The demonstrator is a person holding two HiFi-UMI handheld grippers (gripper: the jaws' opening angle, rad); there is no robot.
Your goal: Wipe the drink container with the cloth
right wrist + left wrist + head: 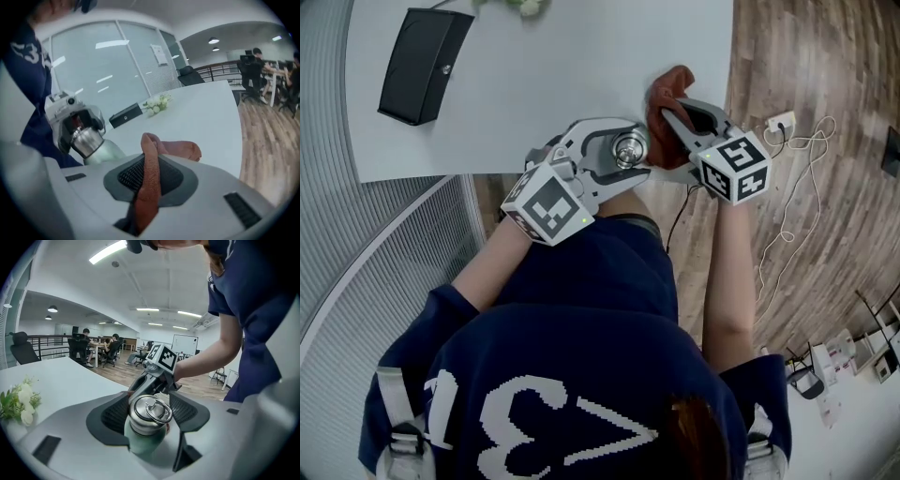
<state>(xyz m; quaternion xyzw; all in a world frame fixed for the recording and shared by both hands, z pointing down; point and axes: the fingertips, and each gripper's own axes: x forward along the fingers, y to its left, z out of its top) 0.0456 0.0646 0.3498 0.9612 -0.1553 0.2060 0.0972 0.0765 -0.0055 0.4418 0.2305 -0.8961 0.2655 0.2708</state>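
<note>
Left gripper (pixel 150 401): jaws spread wide, straddling top of drink bottle (pixel 146 423), pads just beside steel cap, no clear squeeze. Right gripper (pixel 151 163): jaws narrow, pinching raised fold of rust-red cloth (pixel 176 149); rest of cloth heaped on white table (pixel 534 84) just beyond jaws. Bottle stands at table's near edge, pale green body, ring handle on cap, just left of cloth. Further off on table: 1 black box (pixel 425 64), white flowers (pixel 21 401).

Rust-brown cloth (pixel 150 183), pale green drink container (pixel 144 439) with silver lid (pixel 151 409), white table (pixel 544 89), black box (pixel 425 64)
</note>
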